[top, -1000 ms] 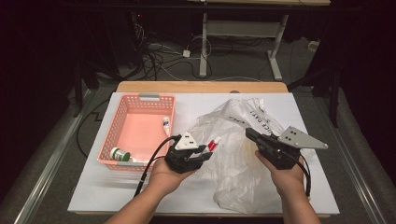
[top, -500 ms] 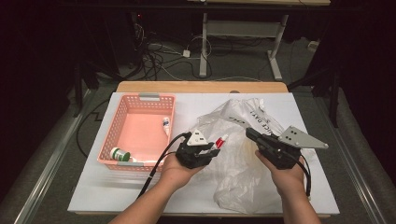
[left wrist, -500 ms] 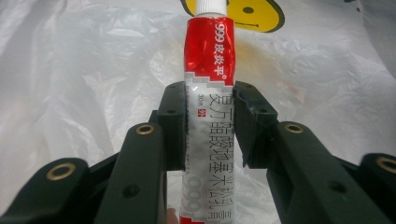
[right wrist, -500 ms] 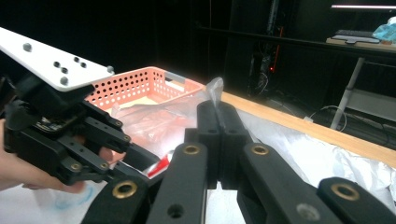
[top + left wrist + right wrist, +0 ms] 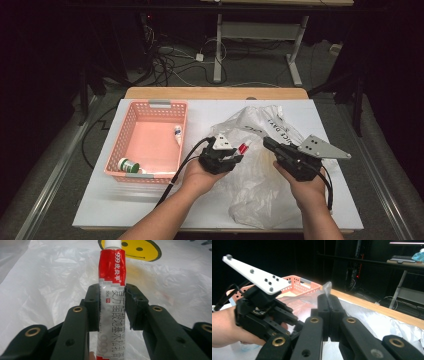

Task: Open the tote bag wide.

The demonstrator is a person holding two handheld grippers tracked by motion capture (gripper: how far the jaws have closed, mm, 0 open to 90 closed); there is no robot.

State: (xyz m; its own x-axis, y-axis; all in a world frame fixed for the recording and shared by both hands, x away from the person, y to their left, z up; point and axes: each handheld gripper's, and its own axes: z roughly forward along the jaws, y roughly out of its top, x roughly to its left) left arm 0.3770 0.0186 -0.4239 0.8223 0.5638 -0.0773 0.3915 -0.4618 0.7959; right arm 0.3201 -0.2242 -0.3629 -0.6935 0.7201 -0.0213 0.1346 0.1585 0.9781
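Near the middle of the white bench (image 5: 150, 210), just above the crumpled clear plastic bag (image 5: 260, 185), a red-and-silver ointment tube with a white cap (image 5: 113, 292) sits clamped between the left gripper's (image 5: 225, 156) fingers, cap pointing away, probably lifted out of the bag on its way to the pink plastic basket (image 5: 131, 134) at the left, where a green-capped bottle (image 5: 128, 165) and another small tube (image 5: 177, 134) already lie. To its right, the right gripper (image 5: 329, 302) has its fingers closed on a pinch of the bag's film, seemingly to steady the mouth. The left gripper view reads the tube's print and the bag's yellow smiley (image 5: 137, 250), which the high view cannot, while the high view places the basket.
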